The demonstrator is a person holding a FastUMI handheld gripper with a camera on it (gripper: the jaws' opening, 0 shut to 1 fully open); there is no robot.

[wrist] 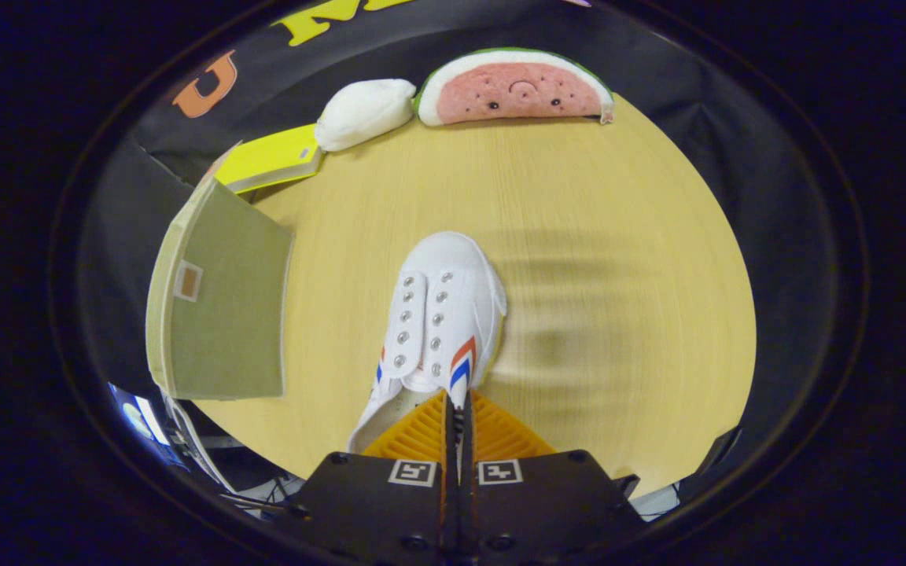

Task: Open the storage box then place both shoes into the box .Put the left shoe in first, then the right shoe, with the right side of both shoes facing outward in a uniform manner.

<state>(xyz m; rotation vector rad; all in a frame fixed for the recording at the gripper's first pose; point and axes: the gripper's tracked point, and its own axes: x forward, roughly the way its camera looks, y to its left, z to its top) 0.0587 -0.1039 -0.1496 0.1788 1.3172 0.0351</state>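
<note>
- Gripping the white canvas shoe (439, 314) at the rim of its heel opening, the gripper (457, 413) has its two orange ribbed fingers (420, 434) drawn nearly together, a thin edge of the shoe's right side wall pinched between them.
- The shoe is a lace-less sneaker: smooth white fabric, two rows of small metal eyelets, a rounded toe cap, and red and blue chevron stripes on each flank.
- Its long axis runs straight away from the fingers, toe pointing ahead toward the watermelon plush, heel at the fingertips, opening upward.
- Under the shoe lies a round table (618, 236) of pale wood-grain laminate; whether the sole touches it cannot be told.
- Left of the shoe stands the storage box (217, 303), olive-green with flat fabric-like panels, a pale rim and a small label patch.
- Beyond the shoe at the table's far edge rests a half-round watermelon plush (516, 86), soft and pink with a green rind.
- Left of that plush sit a white puffy cushion (365, 112) and a yellow flat book-like item (272, 159).
</note>
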